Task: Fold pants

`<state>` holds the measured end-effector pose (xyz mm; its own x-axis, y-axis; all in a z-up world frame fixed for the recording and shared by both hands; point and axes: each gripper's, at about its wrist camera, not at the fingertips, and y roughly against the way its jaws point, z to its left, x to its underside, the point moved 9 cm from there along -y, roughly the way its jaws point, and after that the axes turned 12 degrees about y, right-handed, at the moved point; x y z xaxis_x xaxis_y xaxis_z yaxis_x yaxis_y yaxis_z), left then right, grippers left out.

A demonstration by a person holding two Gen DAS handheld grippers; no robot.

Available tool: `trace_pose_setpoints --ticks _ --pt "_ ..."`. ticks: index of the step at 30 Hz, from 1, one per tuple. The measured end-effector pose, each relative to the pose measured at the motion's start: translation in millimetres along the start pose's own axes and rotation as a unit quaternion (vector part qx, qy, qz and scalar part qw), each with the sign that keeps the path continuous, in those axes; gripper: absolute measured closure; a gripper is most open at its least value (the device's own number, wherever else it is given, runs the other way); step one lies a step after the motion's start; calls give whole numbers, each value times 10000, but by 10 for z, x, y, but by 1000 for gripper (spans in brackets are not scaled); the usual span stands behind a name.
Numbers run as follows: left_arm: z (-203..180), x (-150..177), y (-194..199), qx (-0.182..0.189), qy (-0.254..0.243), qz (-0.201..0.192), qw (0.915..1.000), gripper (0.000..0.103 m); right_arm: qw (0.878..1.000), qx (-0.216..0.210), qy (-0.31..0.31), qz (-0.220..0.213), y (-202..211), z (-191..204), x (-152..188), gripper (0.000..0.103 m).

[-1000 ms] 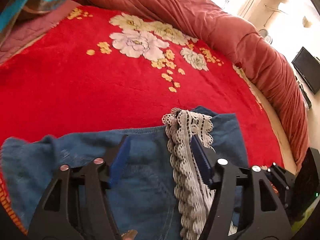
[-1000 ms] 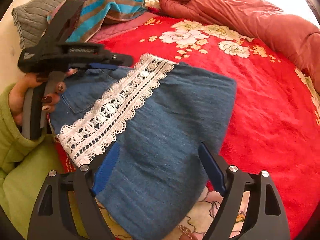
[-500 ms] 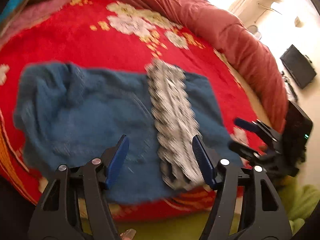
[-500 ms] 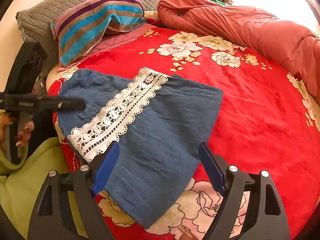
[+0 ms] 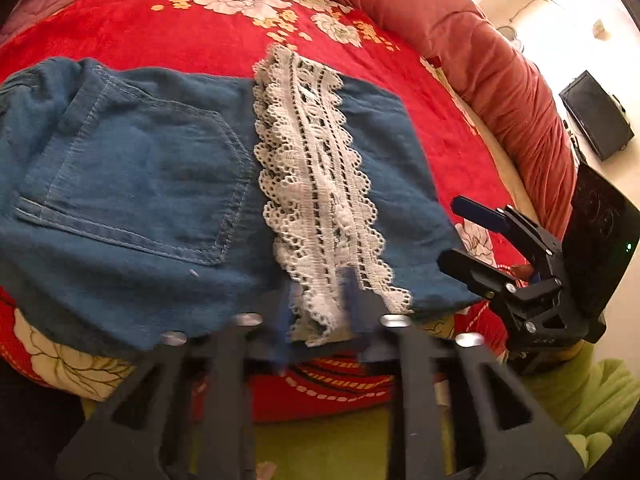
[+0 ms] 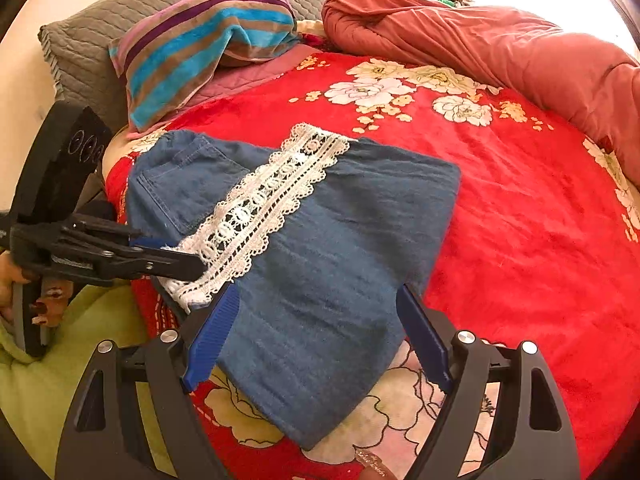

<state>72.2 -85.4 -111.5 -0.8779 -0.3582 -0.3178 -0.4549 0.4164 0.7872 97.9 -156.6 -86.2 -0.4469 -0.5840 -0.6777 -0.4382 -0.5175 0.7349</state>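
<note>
Denim pants (image 6: 320, 240) lying folded on the red floral blanket (image 6: 520, 208), near the bed's front edge, back pocket (image 5: 136, 184) facing up, white lace band (image 6: 264, 208) running across the top layer.

Left gripper (image 5: 320, 296): fingers blurred, drawn in close around the near end of the lace; closed on it or merely narrowed, cannot tell. Right gripper (image 6: 316, 328): jaws spread wide, released, hovering over the near denim edge, nothing between the pads.

Handling, judged: soft and limp, light to moderate in weight, no stiffness except along seams and pocket stitching. Not slippery; plush blanket likely to drag against denim during a slide (lift rather than pull). Lace openwork delicate, prone to snagging on a fingertip and to stretching under load.

Hold points, judged: doubled denim edges and corners, through all layers, one per gripper, well apart. Avoid the lace alone as a lifting point. Single-layer pinch likely to peel the existing fold open.
</note>
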Motion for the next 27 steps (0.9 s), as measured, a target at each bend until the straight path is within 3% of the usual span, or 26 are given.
trace_pose_setpoints --ticks 1,3,6,8,12,19,27 --pt "-15 9 20 -58 -74 -44 9999 94 10000 0 0 0 0 0 0 24" --pt "-66 23 107 -158 -240 -155 9995 95 10000 -24 -53 26 10 7 24 29" --pt "-74 94 182 -590 -540 -284 9964 95 9998 -107 71 -153 122 81 -26 29" --pt "-27 121 128 -719 -540 -199 9958 92 9996 -136 191 -151 116 133 -62 29" --pt "76 78 118 -674 -300 -165 9971 81 9995 -215 205 -102 68 172 -51 29" --pt "77 83 107 -670 -336 -149 9971 78 9990 -24 116 421 -148 87 219 31" --pt "88 88 98 -652 -332 -134 9972 77 9992 13 65 397 -189 94 232 28"
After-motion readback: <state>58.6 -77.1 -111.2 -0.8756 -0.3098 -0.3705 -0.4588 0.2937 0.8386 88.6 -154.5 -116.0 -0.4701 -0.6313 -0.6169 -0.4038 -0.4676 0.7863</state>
